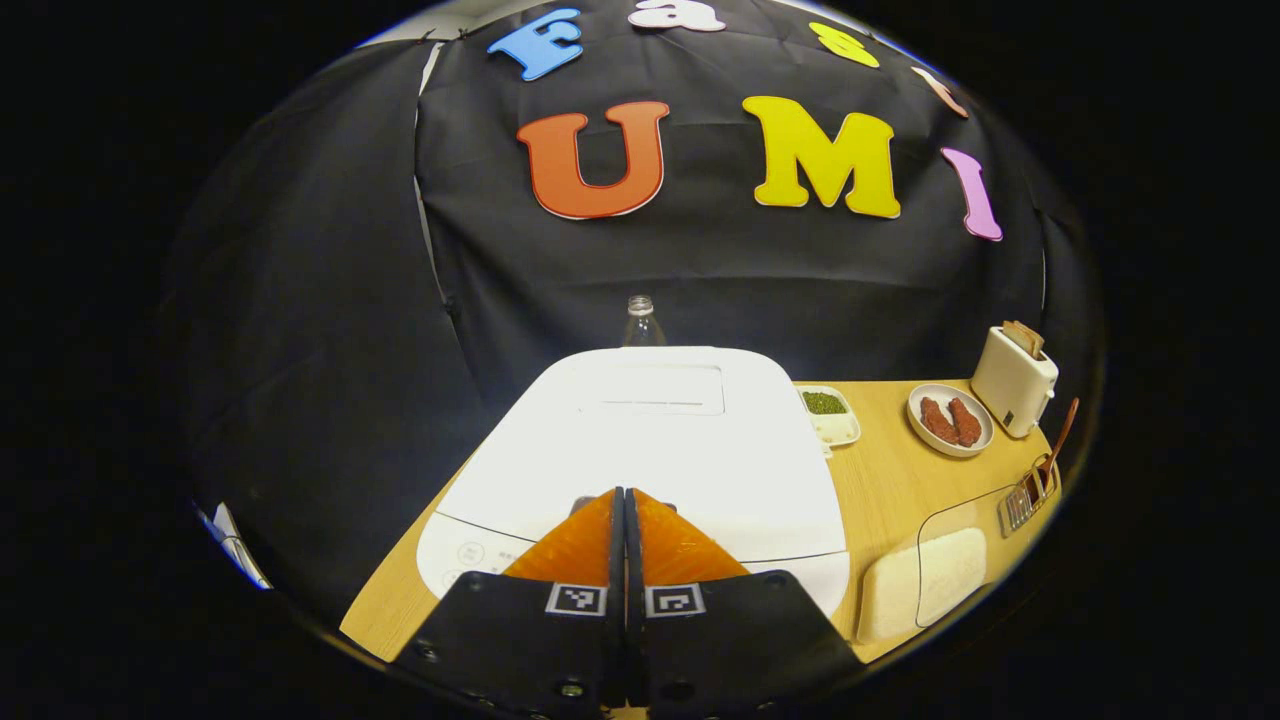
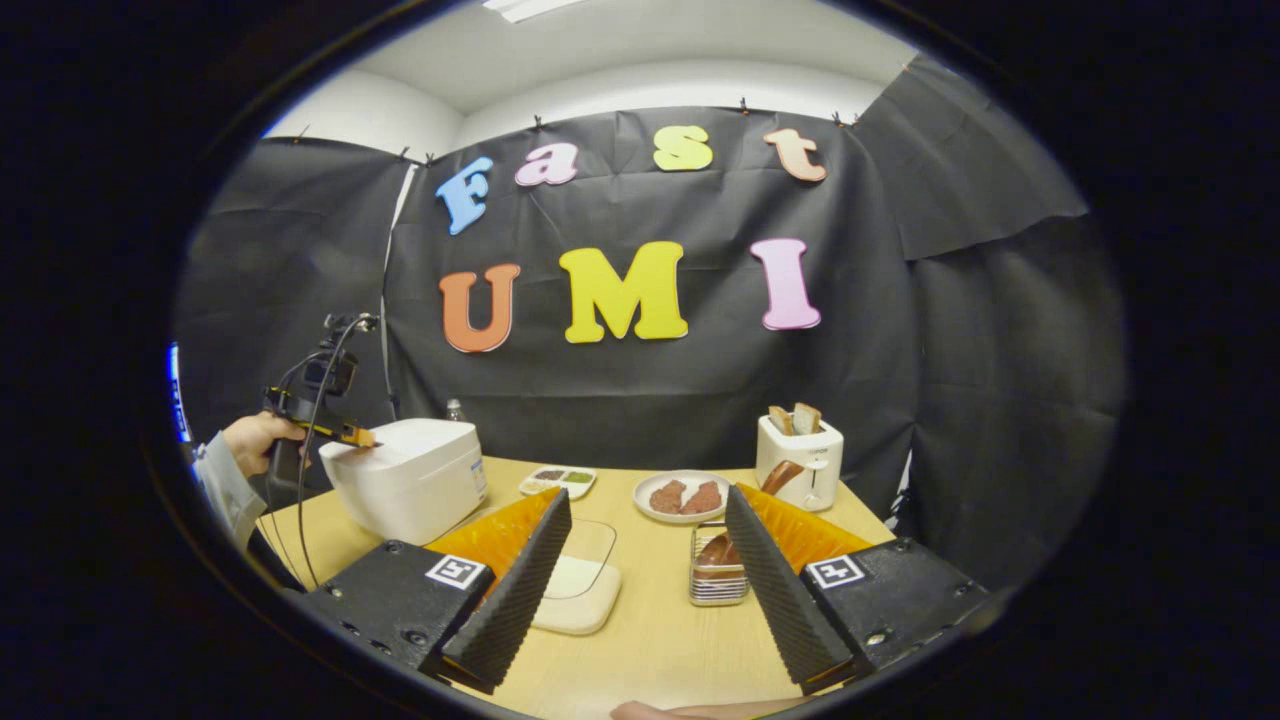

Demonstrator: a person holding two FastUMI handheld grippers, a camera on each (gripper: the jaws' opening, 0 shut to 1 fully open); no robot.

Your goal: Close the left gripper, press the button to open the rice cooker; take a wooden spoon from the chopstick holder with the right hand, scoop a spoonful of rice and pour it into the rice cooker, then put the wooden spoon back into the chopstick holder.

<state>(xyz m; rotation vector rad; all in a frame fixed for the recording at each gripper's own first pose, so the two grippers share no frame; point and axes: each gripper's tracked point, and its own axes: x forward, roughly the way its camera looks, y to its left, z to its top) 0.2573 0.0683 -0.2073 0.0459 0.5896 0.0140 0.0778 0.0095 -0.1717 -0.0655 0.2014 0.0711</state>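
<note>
The white rice cooker stands with its lid down. My left gripper is shut with nothing between its fingers, its tips right over the front edge of the lid; whether they touch it I cannot tell. In the right gripper view a hand holds that left gripper at the top front of the rice cooker. My right gripper stands open above the table. A wire chopstick holder with the wooden spoon sits between its fingers, farther off. The rice container lies beside it.
On the wooden table stand a toaster with bread, a plate of sausages and a small two-part dish. A bottle stands behind the cooker. The chopstick holder and rice container lie right of the cooker.
</note>
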